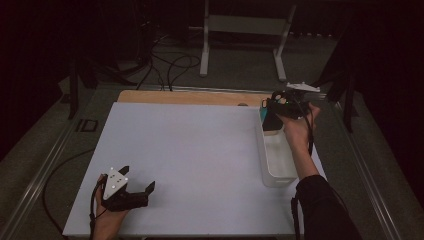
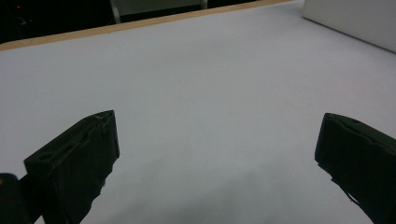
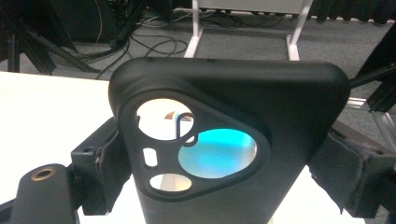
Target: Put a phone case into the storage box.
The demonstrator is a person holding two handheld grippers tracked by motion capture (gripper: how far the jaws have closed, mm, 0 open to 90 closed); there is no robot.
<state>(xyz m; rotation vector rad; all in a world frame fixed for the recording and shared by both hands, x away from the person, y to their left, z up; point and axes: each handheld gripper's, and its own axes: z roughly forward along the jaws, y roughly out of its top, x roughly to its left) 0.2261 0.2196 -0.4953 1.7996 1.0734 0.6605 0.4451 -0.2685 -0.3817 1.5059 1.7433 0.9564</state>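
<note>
One phone case (image 3: 261, 107), black, with a big camera cutout showing teal through it. One white bin (image 1: 276, 159) on the right side of the table (image 1: 190, 155). Two grippers, one per hand.

Right gripper (image 1: 272, 111) is clamped on the phone case: in the right gripper view the case stands upright between the two jaws, both pressing its side edges. In the high view the case shows as a dark and teal thing (image 1: 270, 120) held over the far end of the bin; whether it touches the bin cannot be told. Right hand (image 1: 296, 127) wraps the gripper from below, forearm in a dark sleeve reaching forward along the bin's right side, grey plate on top pointing away.

Left gripper (image 1: 137, 186) sits low at the near left of the table, well apart from the bin. Jaws spread wide with nothing between them; left gripper view shows bare white table between the two fingers (image 2: 77, 163). Left hand (image 1: 107, 212) holds it from behind, gripper aimed right, toward the bin.
</note>
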